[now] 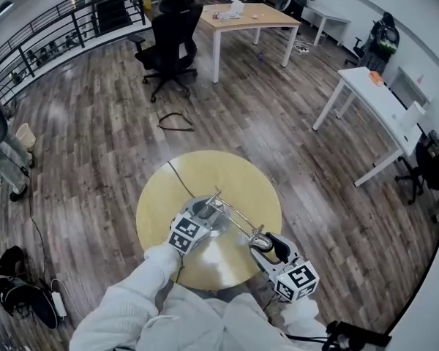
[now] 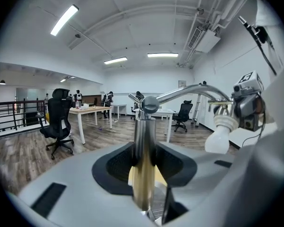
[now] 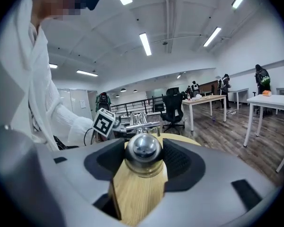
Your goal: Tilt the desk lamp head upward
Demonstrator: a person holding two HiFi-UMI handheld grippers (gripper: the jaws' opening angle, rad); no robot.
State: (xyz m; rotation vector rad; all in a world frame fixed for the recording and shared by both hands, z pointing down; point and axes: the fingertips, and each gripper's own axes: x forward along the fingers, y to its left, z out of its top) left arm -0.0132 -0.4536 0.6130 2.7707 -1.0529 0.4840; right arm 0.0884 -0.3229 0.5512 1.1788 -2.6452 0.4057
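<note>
And here it is: on the round wooden table [image 1: 161,196], the chrome desk lamp [image 1: 238,221] is gripped at both ends. The left gripper [image 2: 143,162] is clamped on the lamp's upright post [image 2: 143,136], with its pads pressed against either side of the polished tube. From the joint at the top of that post, the curved arm [image 2: 189,90] is seen reaching to the right, where the white bulb [image 2: 218,137] is pointed downward. The right gripper [image 3: 143,160] is closed around the rounded chrome lamp head [image 3: 143,150], with the tabletop seen beneath it. In the head view both grippers are held low over the table's near half. A black office chair [image 1: 172,35] and a wooden desk [image 1: 245,17] are seen well behind.
</note>
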